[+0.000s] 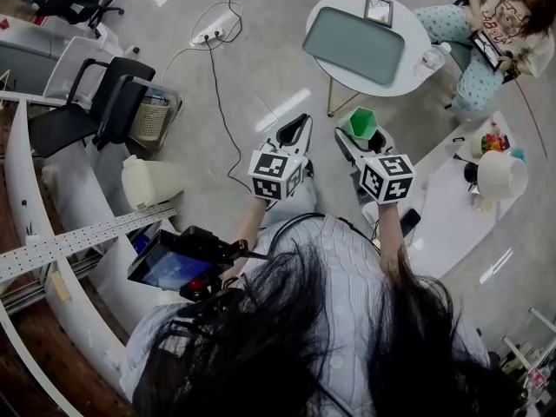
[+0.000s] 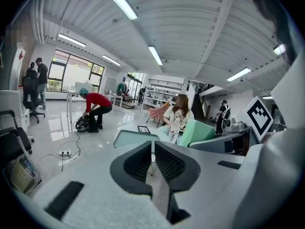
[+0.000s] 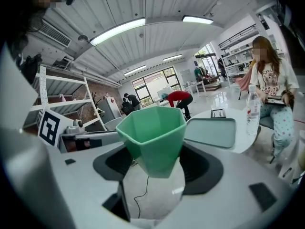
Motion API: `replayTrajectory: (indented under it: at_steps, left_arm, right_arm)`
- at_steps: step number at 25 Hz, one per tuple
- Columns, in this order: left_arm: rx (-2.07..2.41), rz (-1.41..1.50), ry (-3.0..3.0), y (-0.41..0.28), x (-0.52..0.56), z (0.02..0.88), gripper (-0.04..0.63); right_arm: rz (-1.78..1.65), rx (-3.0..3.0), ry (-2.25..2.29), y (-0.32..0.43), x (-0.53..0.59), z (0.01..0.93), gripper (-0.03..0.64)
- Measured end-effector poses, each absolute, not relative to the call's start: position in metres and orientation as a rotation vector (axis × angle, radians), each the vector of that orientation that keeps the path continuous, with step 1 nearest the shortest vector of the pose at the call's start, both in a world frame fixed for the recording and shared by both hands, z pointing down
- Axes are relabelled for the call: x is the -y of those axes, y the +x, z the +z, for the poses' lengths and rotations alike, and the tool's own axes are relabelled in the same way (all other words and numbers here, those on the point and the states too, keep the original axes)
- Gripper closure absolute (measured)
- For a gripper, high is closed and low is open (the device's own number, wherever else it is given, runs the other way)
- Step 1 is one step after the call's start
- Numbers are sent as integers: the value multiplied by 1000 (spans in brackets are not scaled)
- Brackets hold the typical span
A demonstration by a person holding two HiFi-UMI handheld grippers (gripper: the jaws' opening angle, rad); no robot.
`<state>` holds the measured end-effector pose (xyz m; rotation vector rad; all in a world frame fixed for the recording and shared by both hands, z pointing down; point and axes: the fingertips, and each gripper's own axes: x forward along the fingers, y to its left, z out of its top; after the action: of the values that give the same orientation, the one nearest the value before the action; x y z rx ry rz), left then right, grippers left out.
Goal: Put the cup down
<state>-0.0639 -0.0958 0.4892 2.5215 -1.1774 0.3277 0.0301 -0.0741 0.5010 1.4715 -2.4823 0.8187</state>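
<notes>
**Q:** What sits nearest the camera?

**A:** The person's dark hair [image 1: 287,346] fills the bottom of the head view. Both arms reach forward from it, out over a pale grey floor [image 1: 252,68].

**Q:** Going left to right, what does each gripper hold?

**A:** The left gripper [image 1: 298,131] holds nothing. Its own view shows the fingers drawn together, with only floor and the room beyond them. Just beside it, the right gripper [image 1: 360,137] has its fingers clenched on a green cup [image 1: 358,122]. They press the lower body from both sides. The cup stands upright with its open mouth up and its faceted walls widening towards the rim.

**Q:** Where can the cup go?

**A:** A round white worktop [image 1: 415,26] lies ahead of the cup. It carries a grey-green tray [image 1: 354,43], with a clear bottle [image 1: 432,57] at its right edge. The cup hangs over the floor, short of the worktop's near edge and apart from it.

**Q:** What does the coming move turn on?

**A:** On that gap, I judge. The landing place is forward of the right fingers, and the right gripper view puts the tray ahead and to the right of the cup. The right arm is the one to carry it forward. The cup's long axis is already vertical, so it should need no turning before it is lowered.
</notes>
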Motion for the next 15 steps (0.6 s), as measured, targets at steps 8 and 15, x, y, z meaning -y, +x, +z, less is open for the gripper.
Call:
replayTrajectory:
  at_steps: [8, 15]
  left_arm:
    - [1126, 319, 2543, -74, 141, 488, 566]
    - [1072, 324, 2560, -80, 174, 492, 567]
  right_arm:
    - [808, 2462, 1489, 11, 112, 498, 299]
    - [823, 2433, 1520, 0, 140, 502, 299]
